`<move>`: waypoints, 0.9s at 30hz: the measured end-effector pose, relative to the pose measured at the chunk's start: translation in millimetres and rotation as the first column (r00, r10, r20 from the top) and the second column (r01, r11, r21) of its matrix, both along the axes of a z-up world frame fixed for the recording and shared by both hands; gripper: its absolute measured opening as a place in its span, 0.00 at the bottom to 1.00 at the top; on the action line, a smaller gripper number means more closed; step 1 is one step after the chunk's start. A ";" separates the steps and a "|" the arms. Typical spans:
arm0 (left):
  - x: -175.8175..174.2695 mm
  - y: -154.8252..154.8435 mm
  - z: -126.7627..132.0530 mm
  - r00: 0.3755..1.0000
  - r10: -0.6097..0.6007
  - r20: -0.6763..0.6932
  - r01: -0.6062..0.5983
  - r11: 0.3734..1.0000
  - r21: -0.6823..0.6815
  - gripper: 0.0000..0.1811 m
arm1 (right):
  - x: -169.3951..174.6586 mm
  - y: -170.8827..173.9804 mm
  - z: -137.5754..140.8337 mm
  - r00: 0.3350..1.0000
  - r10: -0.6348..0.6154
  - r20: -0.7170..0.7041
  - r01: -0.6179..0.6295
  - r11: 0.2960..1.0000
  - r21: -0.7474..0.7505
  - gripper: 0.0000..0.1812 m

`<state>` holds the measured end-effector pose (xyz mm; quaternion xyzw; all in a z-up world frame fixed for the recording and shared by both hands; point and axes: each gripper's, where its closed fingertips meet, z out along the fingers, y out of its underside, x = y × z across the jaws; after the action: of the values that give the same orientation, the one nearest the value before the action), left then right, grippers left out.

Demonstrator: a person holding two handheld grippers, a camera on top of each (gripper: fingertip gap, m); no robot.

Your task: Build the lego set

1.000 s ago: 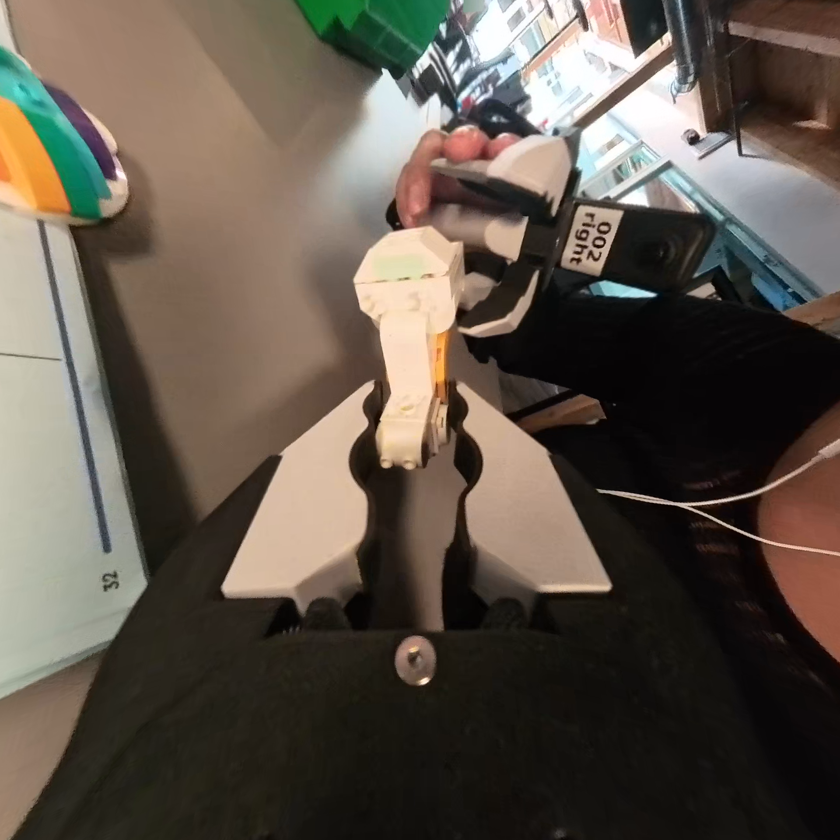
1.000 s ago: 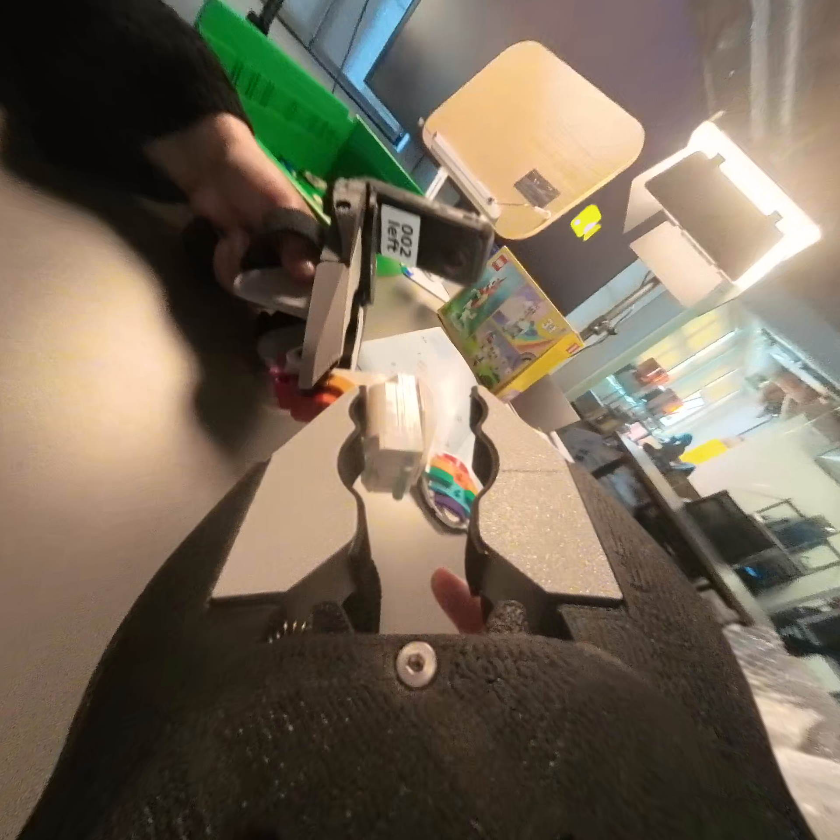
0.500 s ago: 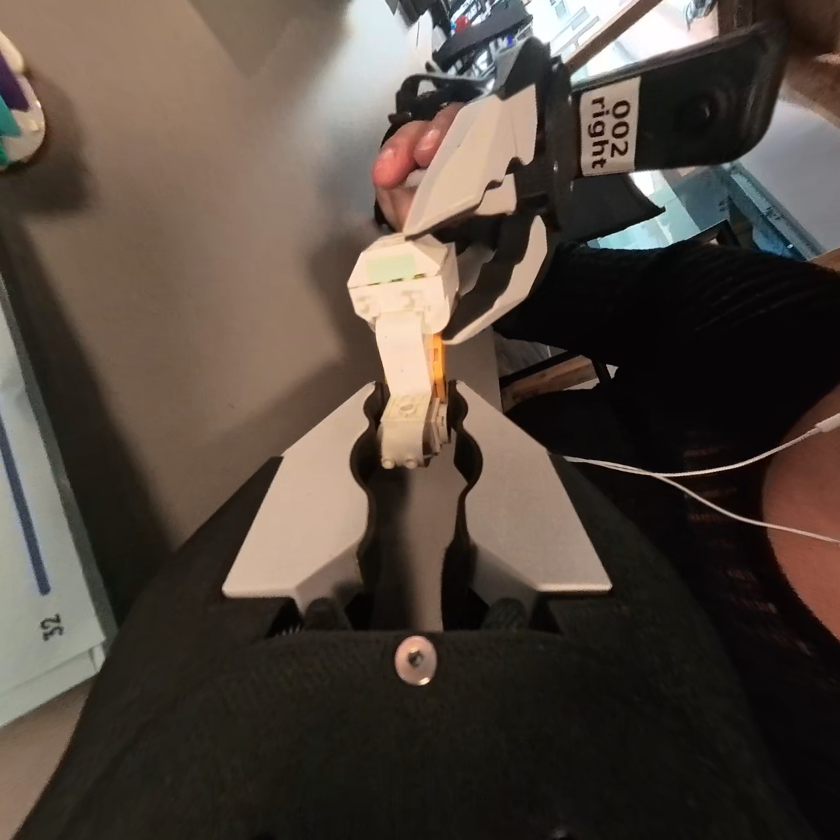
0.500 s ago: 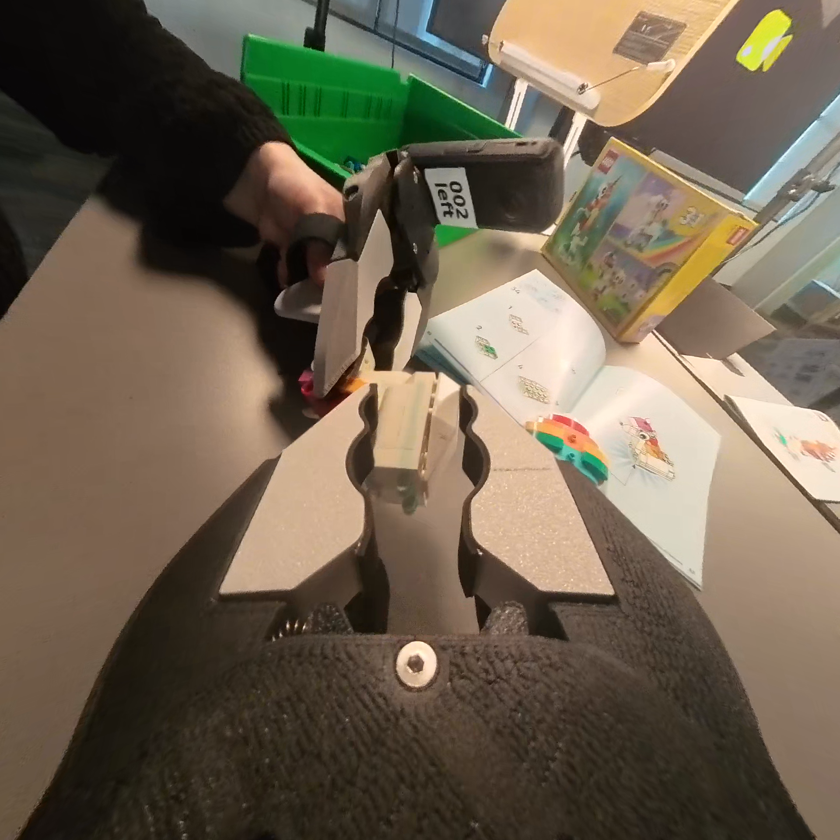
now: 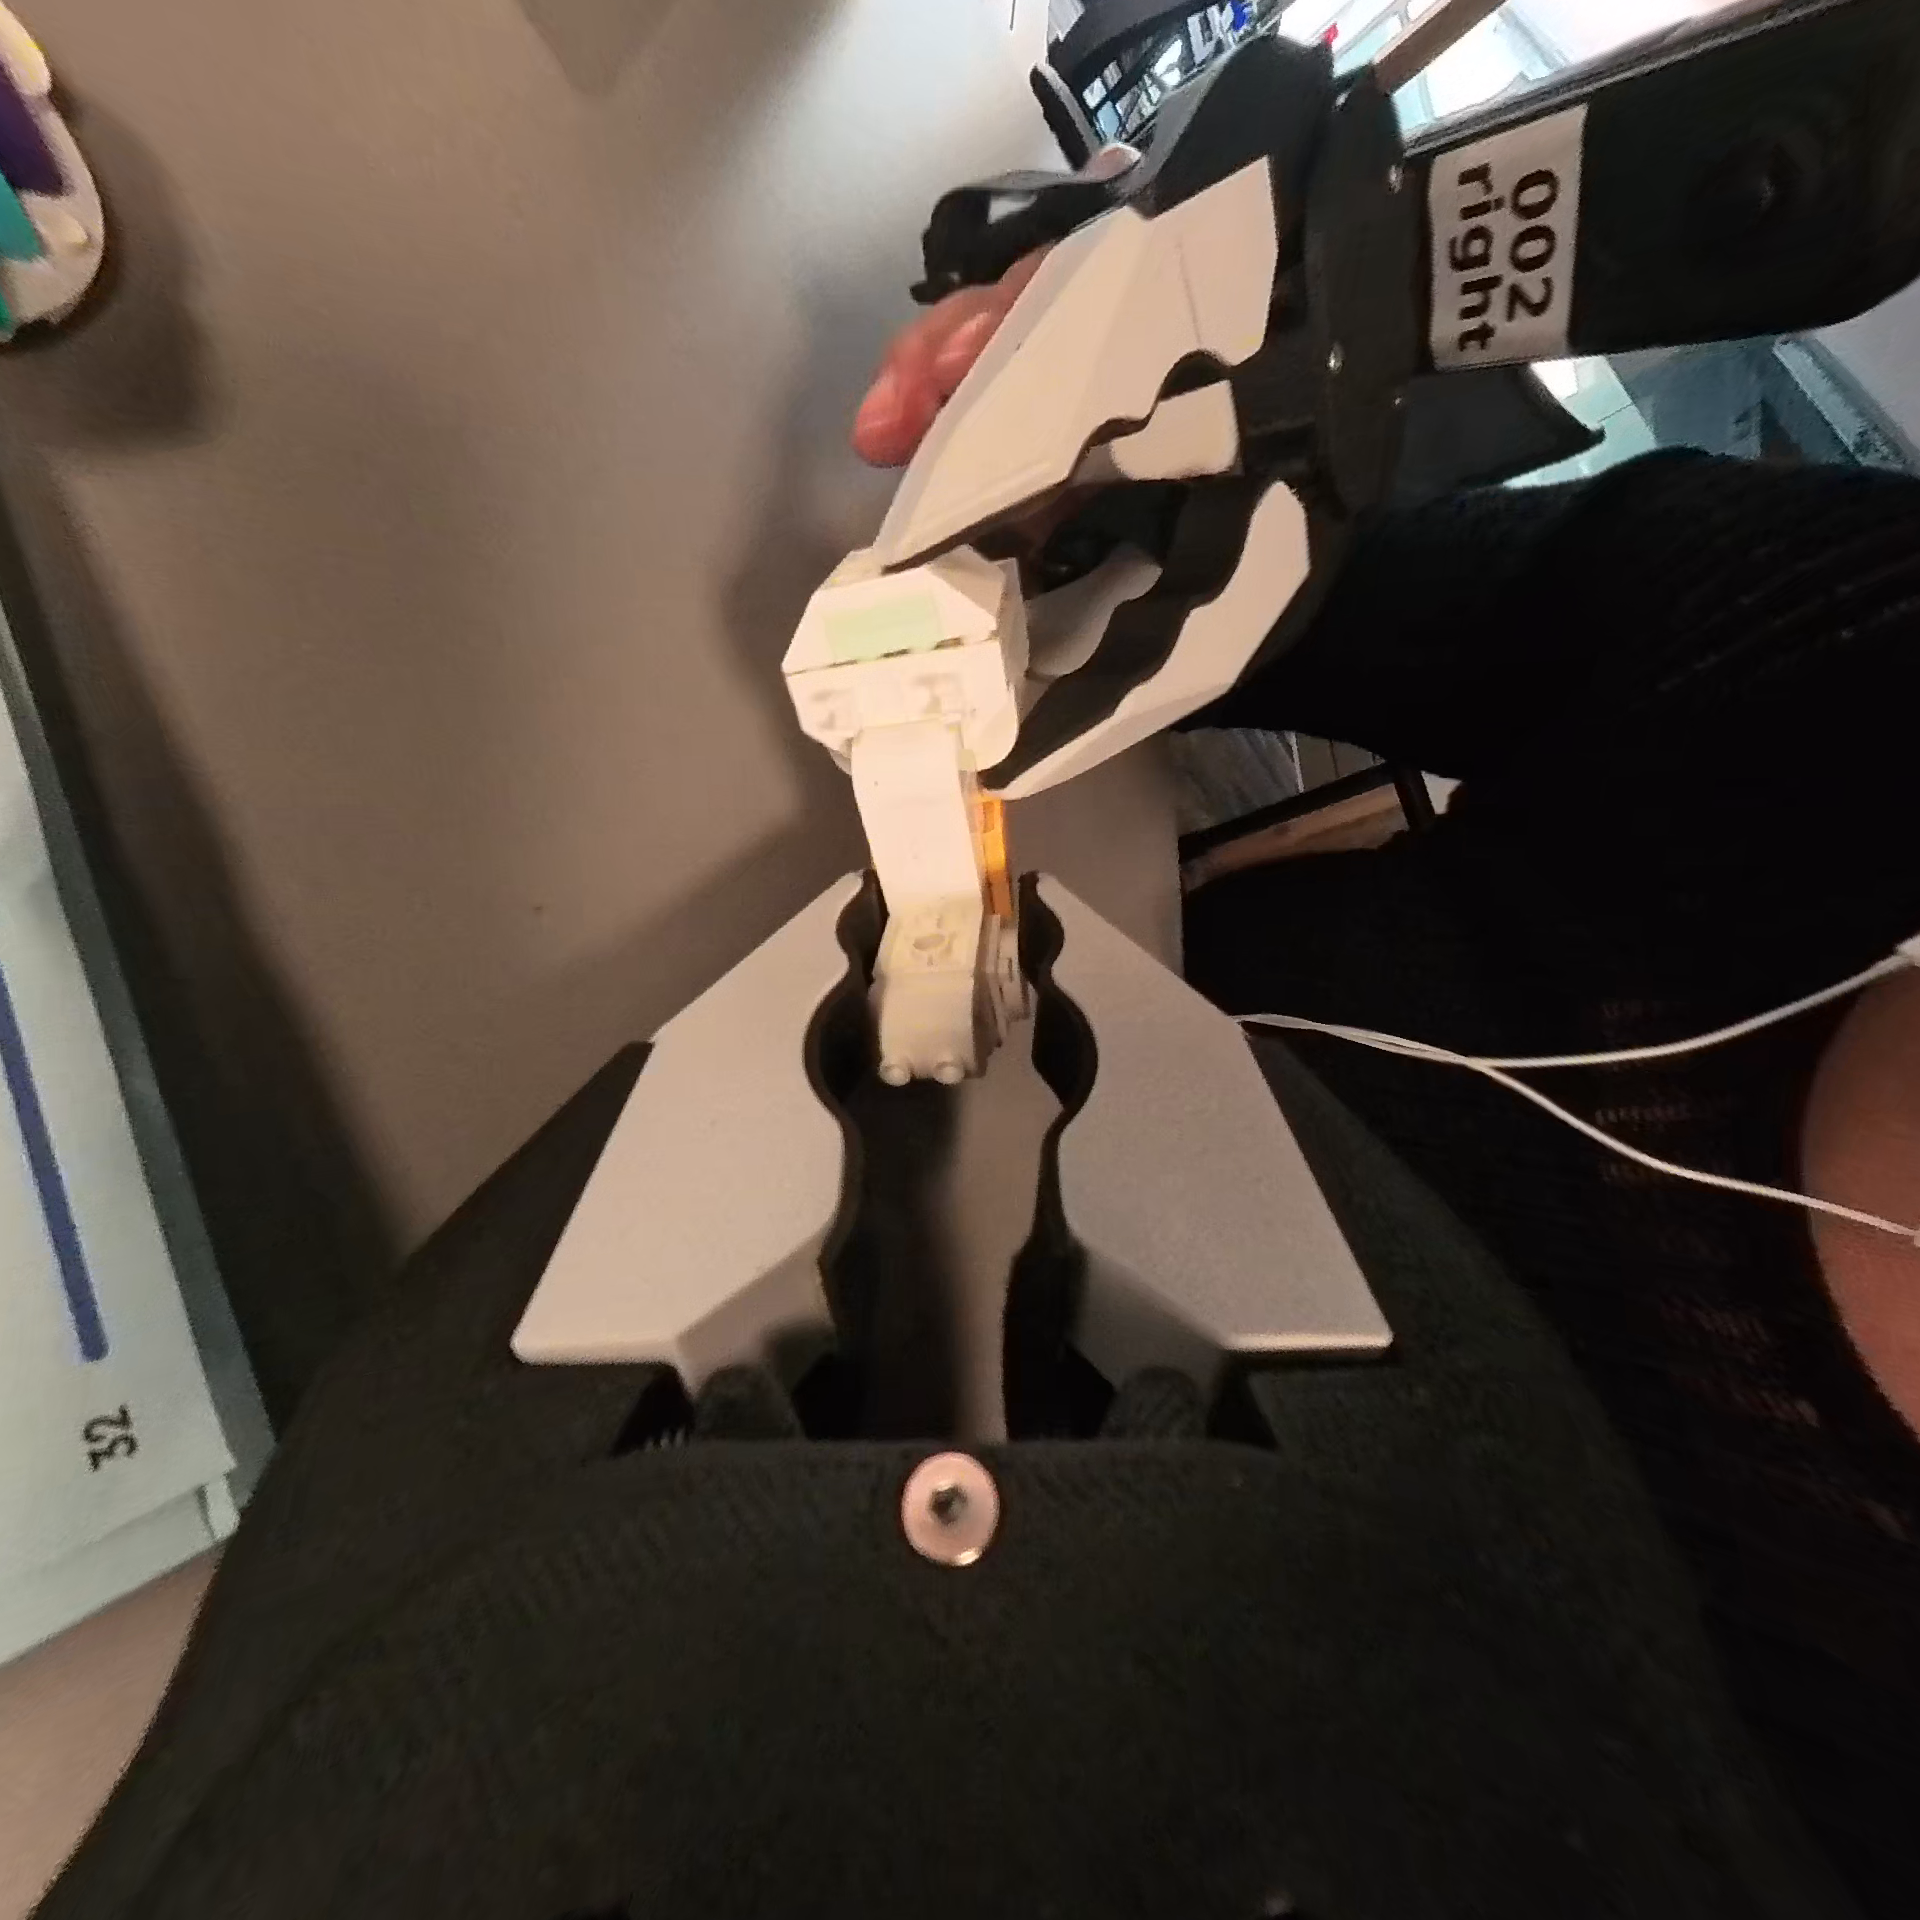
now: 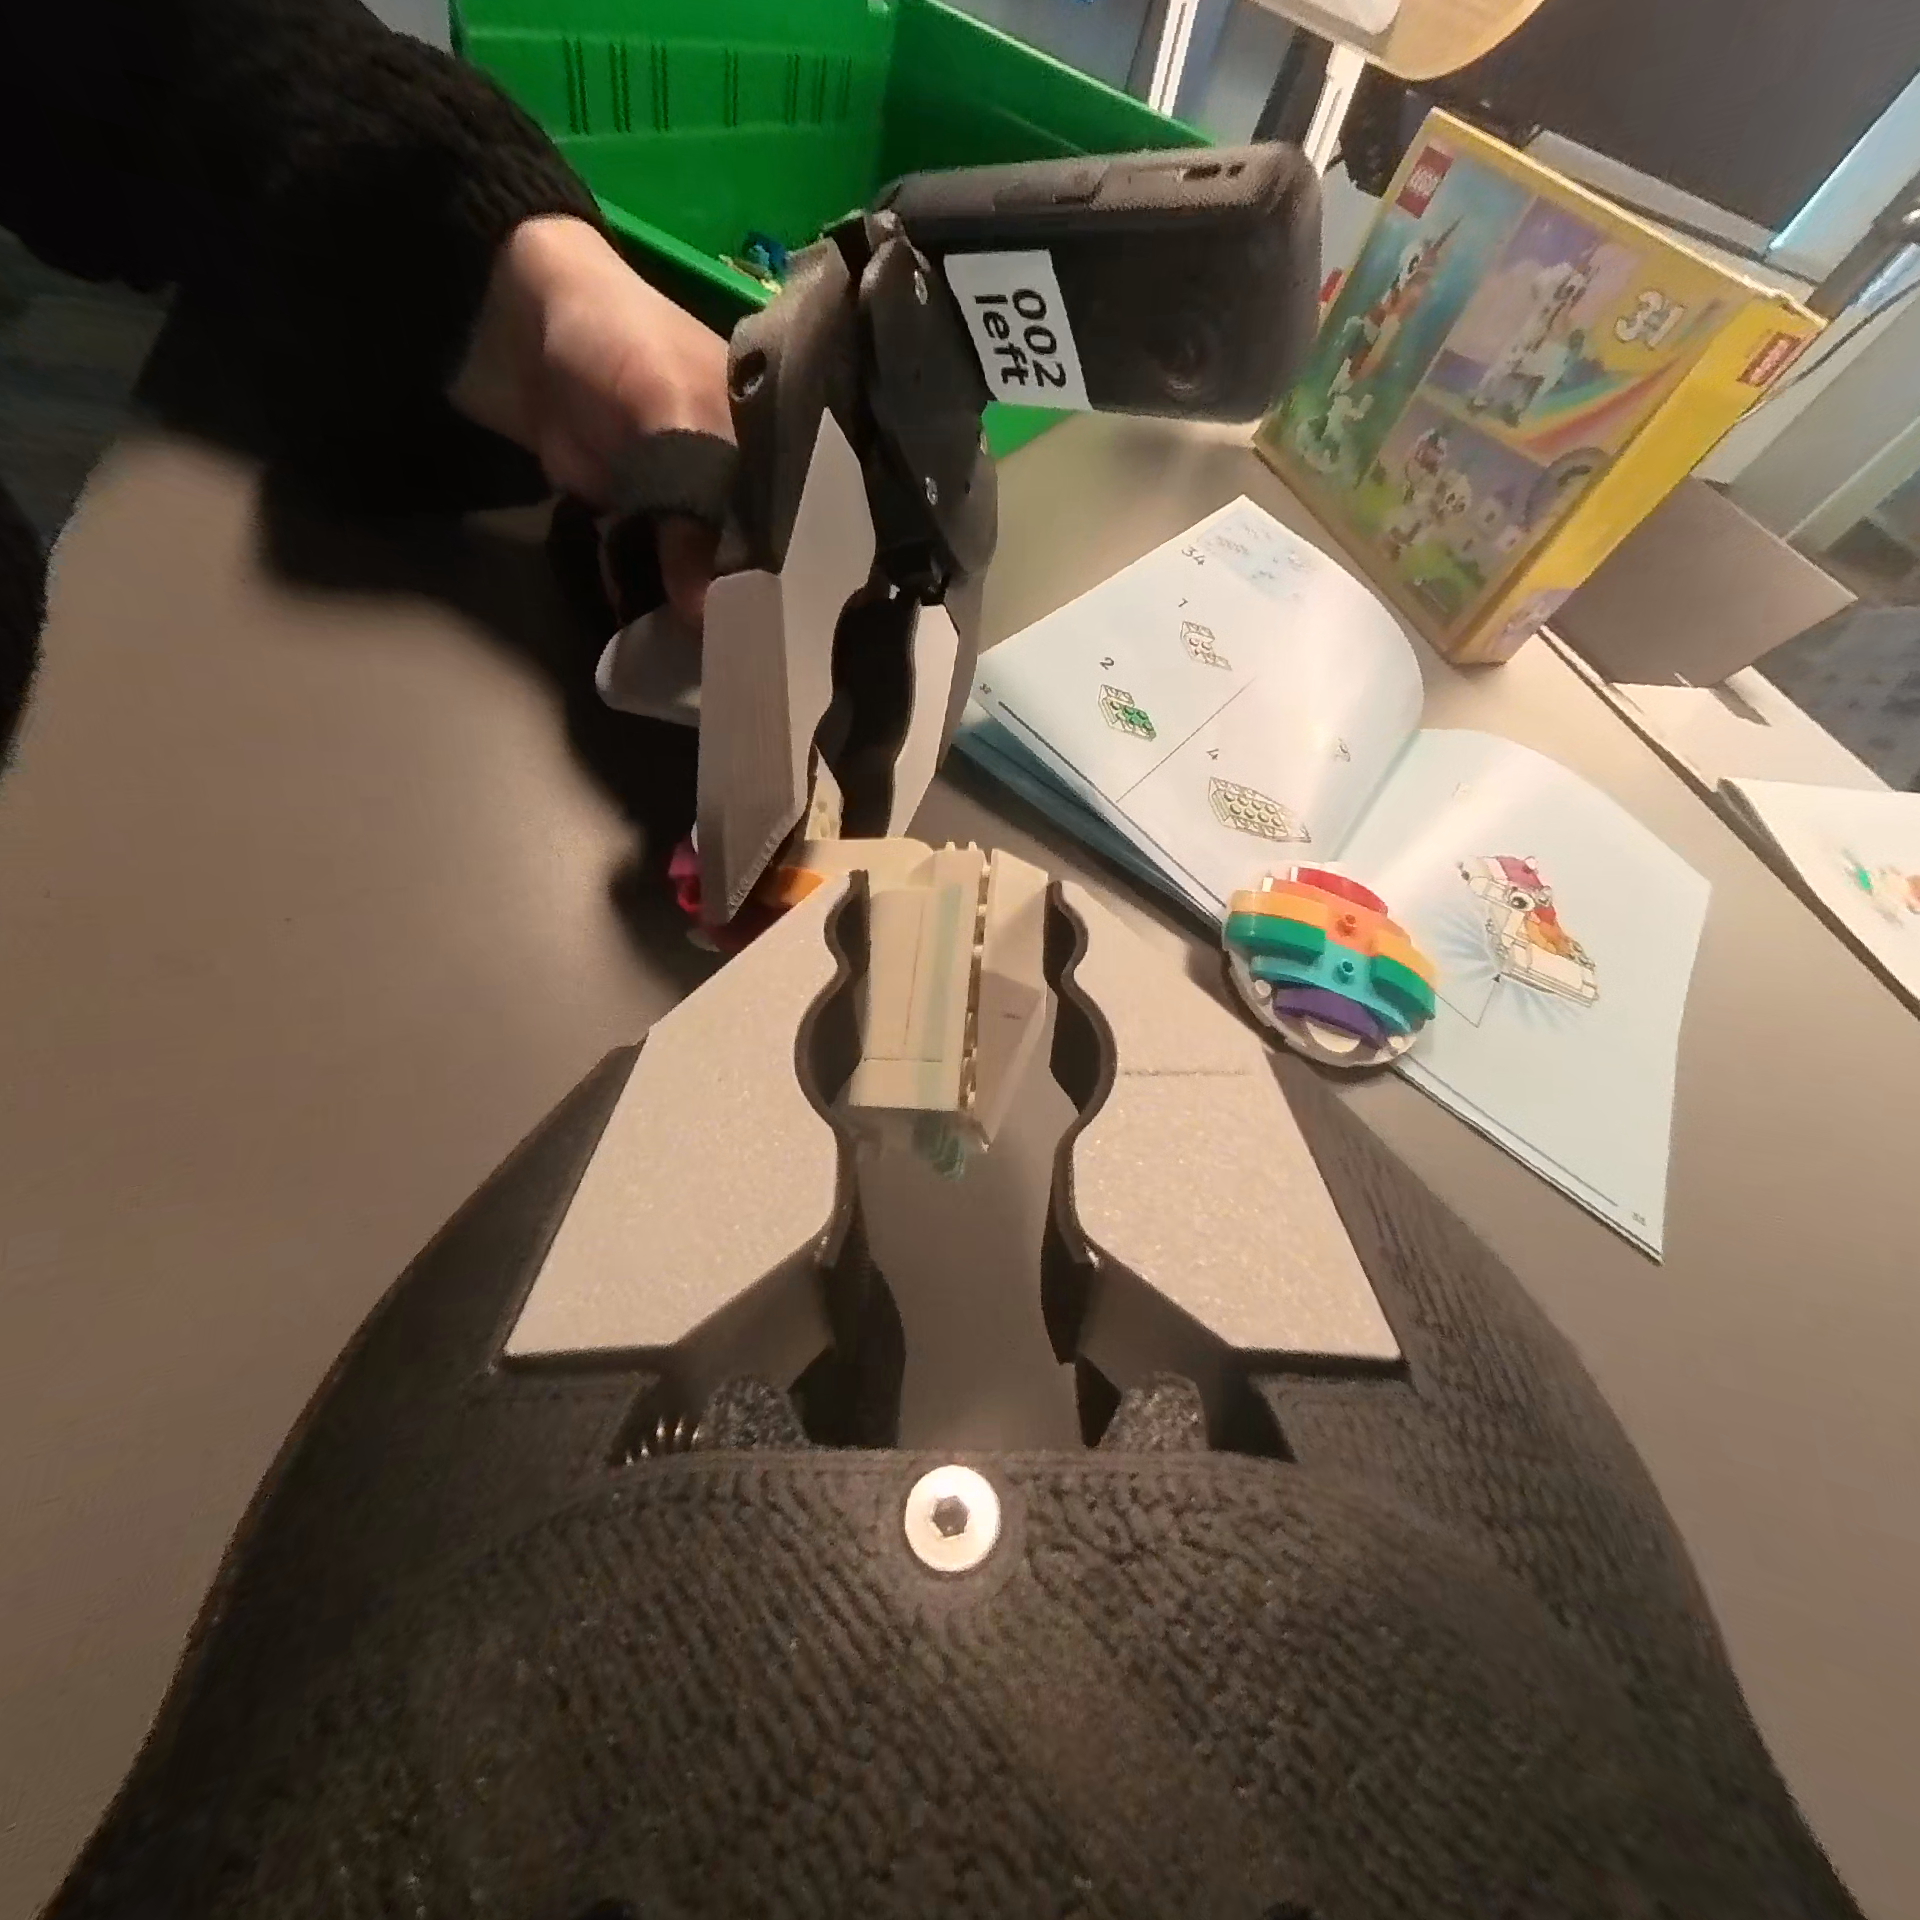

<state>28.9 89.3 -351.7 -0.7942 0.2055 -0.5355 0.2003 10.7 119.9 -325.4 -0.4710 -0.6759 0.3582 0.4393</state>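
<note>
Nearest our left wrist camera, the left gripper (image 5: 951, 977) was clamped on the narrow lower end of the white lego assembly (image 5: 914, 748), its fingers pressed against the studded foot. At one o'clock from there, our right gripper (image 5: 966, 665) had closed on the blocky upper end of the same assembly, one finger above and one below. So the piece hung between both tools, clear of the grey table (image 5: 468, 468).

Only this view showed the whole build: a slim white neck with an orange sliver along its right side, topped by a wider block with a pale green panel. The right wrist view showed just that block, wedged in its jaws, layered in cream and white, with something small and greenish under it that we could not make out.

The right wrist view alone showed the wider table: at two o'clock a rainbow lego disc (image 6: 1330, 966) lying on the open instruction booklet (image 6: 1247, 727), farther off the yellow set box (image 6: 1507, 416), and at eleven o'clock a green bin (image 6: 675, 104). Small red and orange pieces sat half hidden behind the left gripper's fingers. In the left view the disc was cut off by the frame edge.
</note>
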 end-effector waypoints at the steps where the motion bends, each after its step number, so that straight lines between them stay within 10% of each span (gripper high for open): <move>1: 0.0 0.0 -0.3 1.000 0.000 -0.002 0.000 1.000 -0.004 0.14 | 0.2 0.3 -0.7 1.000 -0.002 0.006 0.003 1.000 -0.005 0.18; 23: 0.7 0.4 0.2 1.000 0.004 0.006 -0.004 1.000 -0.004 0.13 | 0.7 -1.9 4.3 1.000 0.001 -0.028 -0.001 1.000 0.002 0.17; 27: -1.3 0.9 5.4 0.998 0.007 0.059 -0.006 1.000 -0.028 0.13 | 14.0 -9.7 19.2 0.984 0.133 -0.117 -0.139 0.989 -0.046 0.29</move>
<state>27.6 90.2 -346.3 -0.7816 0.1895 -0.5607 0.1970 24.7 110.2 -306.2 -0.4142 -0.6704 0.4319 0.4387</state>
